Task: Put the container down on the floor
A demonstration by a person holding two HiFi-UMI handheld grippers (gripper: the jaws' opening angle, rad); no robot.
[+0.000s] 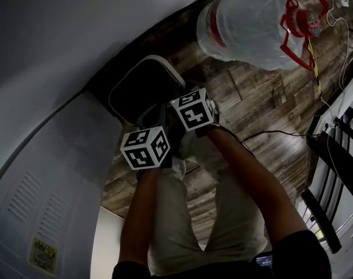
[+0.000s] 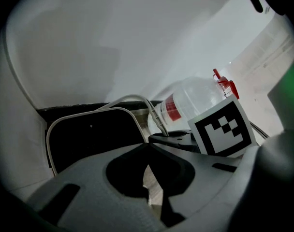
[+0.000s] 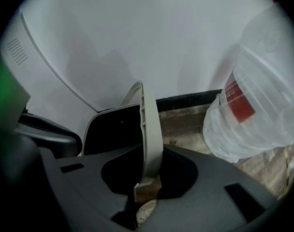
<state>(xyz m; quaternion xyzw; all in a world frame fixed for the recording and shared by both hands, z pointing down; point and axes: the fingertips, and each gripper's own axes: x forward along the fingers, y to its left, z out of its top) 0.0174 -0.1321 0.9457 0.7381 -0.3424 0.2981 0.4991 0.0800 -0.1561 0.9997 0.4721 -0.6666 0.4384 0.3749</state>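
Note:
The container [image 1: 143, 88] is a dark bin with a pale rim, down at the foot of the wall, its opening facing up. I cannot tell whether it rests on the wooden floor [image 1: 252, 109]. Its pale handle [image 3: 150, 129] rises from the rim and runs between the jaws of my right gripper [image 3: 148, 180], which is shut on it. My left gripper [image 2: 147, 153] hovers just left of the right one, jaws closed tip to tip with nothing between them, aimed at the bin [image 2: 91, 139]. The right gripper's marker cube [image 2: 223, 129] shows beside it.
A large clear water bottle [image 1: 246, 25] with a red label and red cap handle [image 1: 301, 22] lies on the floor right of the bin. A white appliance [image 1: 43, 202] stands at the left against the pale wall [image 1: 60, 34]. A black rack [image 1: 339, 156] and cables [image 1: 269, 133] are at the right.

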